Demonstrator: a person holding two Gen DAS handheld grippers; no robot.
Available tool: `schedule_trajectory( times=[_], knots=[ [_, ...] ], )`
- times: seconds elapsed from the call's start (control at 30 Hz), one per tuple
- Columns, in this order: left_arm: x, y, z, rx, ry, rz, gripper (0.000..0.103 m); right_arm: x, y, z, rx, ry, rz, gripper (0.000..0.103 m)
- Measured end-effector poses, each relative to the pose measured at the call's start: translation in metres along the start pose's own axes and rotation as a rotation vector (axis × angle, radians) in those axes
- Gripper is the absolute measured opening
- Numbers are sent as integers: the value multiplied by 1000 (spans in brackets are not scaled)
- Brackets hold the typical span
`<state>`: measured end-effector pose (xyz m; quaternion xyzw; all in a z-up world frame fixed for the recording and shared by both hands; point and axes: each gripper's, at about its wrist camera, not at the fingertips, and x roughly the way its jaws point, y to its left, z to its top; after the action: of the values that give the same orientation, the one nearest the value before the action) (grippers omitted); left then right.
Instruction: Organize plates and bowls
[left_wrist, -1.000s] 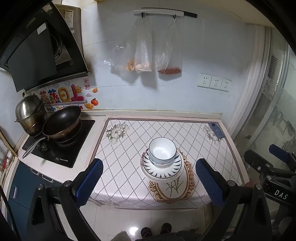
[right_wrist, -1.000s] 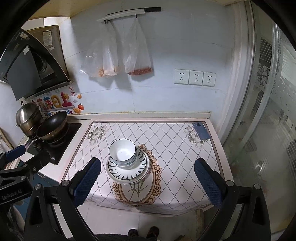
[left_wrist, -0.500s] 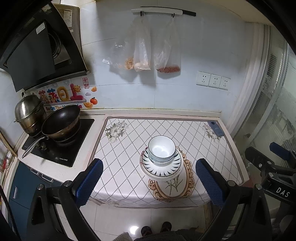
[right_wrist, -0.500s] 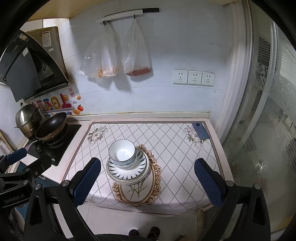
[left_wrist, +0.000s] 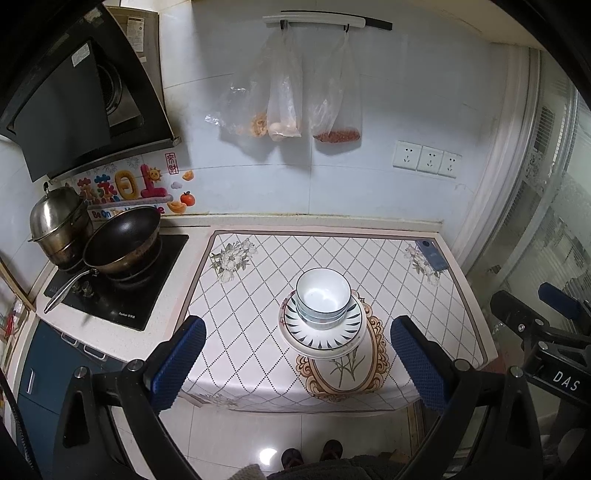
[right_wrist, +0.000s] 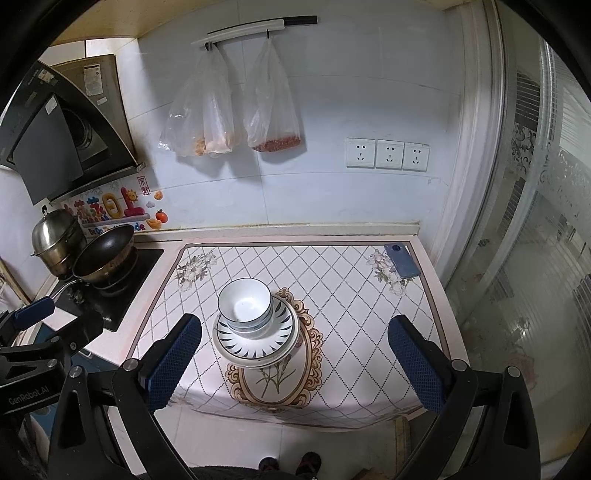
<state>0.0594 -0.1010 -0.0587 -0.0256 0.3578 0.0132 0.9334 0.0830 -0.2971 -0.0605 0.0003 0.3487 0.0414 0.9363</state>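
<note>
**Both grippers spread, held back from the stacked dishes**

My left gripper (left_wrist: 297, 354) has its blue-padded fingers (left_wrist: 177, 360) set wide apart, nothing between them; it hangs off the front edge of the counter, above the floor tiles. My right gripper (right_wrist: 293, 356) is the same: jaws spread, empty, well short of the dishes. From the left wrist view the right gripper shows at the far right edge; from the right wrist view the left one shows at the far left edge.

The stack of bowls (left_wrist: 322, 298) (right_wrist: 245, 304) sits nested, white inside with a dark rim, resting on the plates (left_wrist: 325, 334) (right_wrist: 255, 341); the top plate has dark radiating strokes around its rim; a plainer white plate lies under it, and I cannot tell how many there are. The whole pile stands on the patterned tablecloth (left_wrist: 258, 295) (right_wrist: 351, 314), over the upper end of its oval floral medallion, roughly mid-counter.

A blue phone (left_wrist: 432, 254) (right_wrist: 402, 260) lies at the cloth's far right corner, well apart from the stack; a dark wok (left_wrist: 122, 240) and a steel pot (left_wrist: 59, 221) sit on the black hob (left_wrist: 122, 295) to the left; plastic bags (right_wrist: 236, 110) hang from a wall rail; three sockets (right_wrist: 388, 154) on the wall to the right; shoe tips (left_wrist: 310, 456) visible on the floor below.
</note>
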Motion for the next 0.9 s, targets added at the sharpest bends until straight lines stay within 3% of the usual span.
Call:
schedule_trajectory(
  times=[0.9],
  knots=[
    [9,-1,-2,-7,28,-5,103,1,8,-3,9,6,-2,103]
  ],
)
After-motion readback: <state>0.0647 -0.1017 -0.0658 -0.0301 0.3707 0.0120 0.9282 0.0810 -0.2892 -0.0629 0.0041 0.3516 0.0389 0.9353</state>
